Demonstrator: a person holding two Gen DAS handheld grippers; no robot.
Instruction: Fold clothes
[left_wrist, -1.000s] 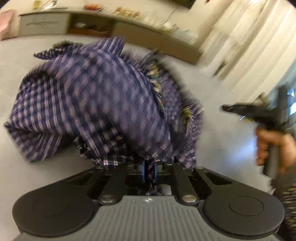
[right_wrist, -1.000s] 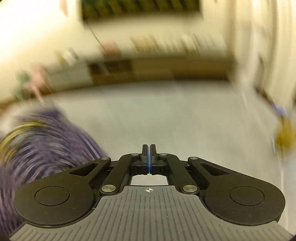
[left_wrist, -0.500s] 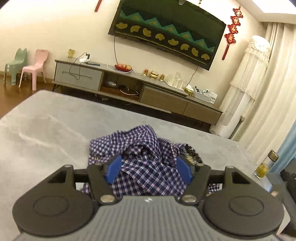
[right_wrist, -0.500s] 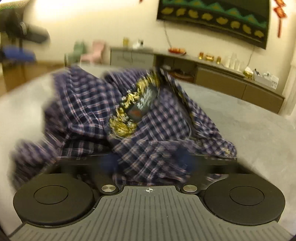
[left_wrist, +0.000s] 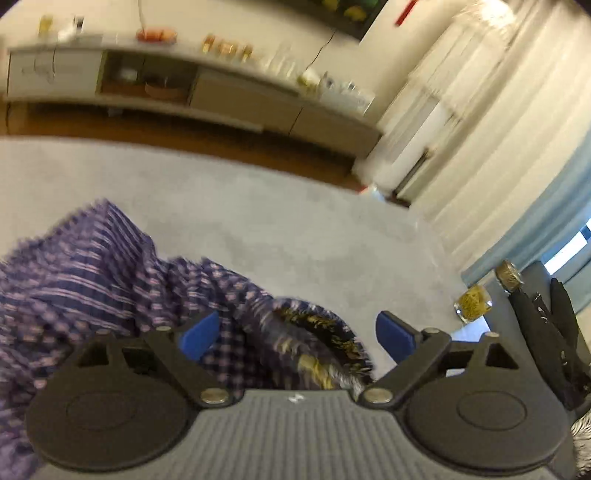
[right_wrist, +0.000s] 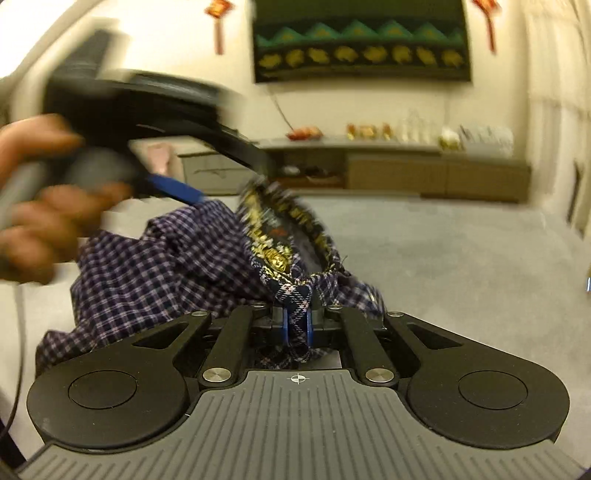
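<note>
Living room: low TV cabinet (right_wrist: 424, 166) along the far wall, dark patterned hanging (right_wrist: 362, 40) above it, pale curtains (left_wrist: 491, 122) to one side. Work surface is a wide grey table (left_wrist: 295, 221), soft-looking; can't tell exactly what it is.

Plaid shirt (right_wrist: 159, 269), navy and white check, sits in a crumpled heap on the table directly ahead of the right tool (right_wrist: 297, 328). Collar area with a gold-and-black label (right_wrist: 277, 236) stands up just beyond that tool's tips.

Right tool: pressed together, pinching a bunched strip of the shirt's fabric between its blue pads. Grip looks solid, cloth runs straight through the gap.

Left tool (left_wrist: 295, 334): jaws spread wide and opening. Shirt lies below and ahead of it, mostly toward its left side. The label area sits between the jaws in the left wrist view, but the pads (left_wrist: 197, 334) are not pressing on anything. In the right wrist view the left tool is above and left of the heap, one blue pad just over the fabric, a hand (right_wrist: 44, 206) wrapped around the handle. Heavy blur there.

Progress, my read: basically at the start. No flat panel, no visible fold, sleeves not identifiable. Left to do: second grasp with the left tool, spread the shirt flat, then every fold.
</note>
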